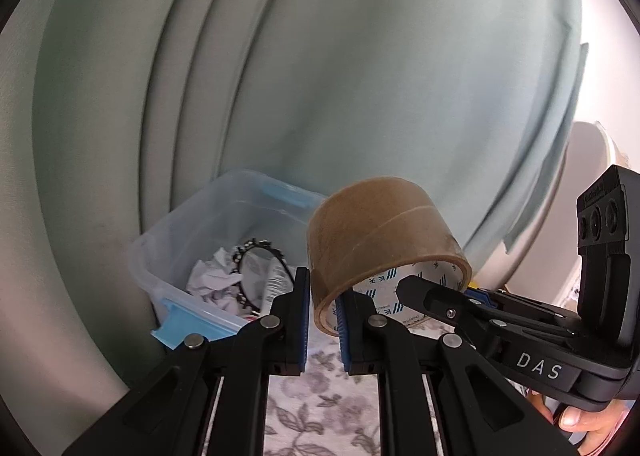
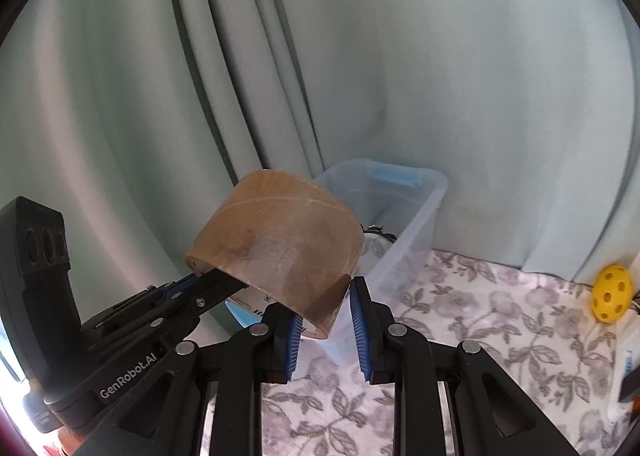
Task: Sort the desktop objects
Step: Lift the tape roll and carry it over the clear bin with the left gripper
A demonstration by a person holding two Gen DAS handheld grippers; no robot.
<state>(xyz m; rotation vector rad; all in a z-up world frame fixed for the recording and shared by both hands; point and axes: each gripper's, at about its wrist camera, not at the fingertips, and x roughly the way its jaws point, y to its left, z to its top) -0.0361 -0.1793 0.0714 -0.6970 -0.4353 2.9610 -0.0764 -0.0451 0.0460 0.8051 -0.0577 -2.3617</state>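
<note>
The roll of brown tape (image 1: 384, 240) is held aloft between both tools: left tool (image 1: 323, 306) and right tool (image 2: 325, 322) are each clamped narrow on its wall. The transfer step is in hand. The clear bin (image 1: 192, 256), at 10 o'clock of the roll, is judged the target; both tools must release over it

We hold the tape roll (image 1: 384, 240) up between our two grippers, above the bench (image 2: 500, 316): the left gripper (image 1: 323, 312) clamps its left wall, the right gripper (image 2: 326, 326) its right wall. Behind the roll, at the far edge of the bench, stands the bin (image 1: 192, 232), with crumpled paper (image 1: 214, 276) and a mirror (image 1: 260, 268) in it. Far right on the bench lies a holed ball (image 2: 612, 292). A curtain (image 2: 440, 76) hangs behind everything.
</note>
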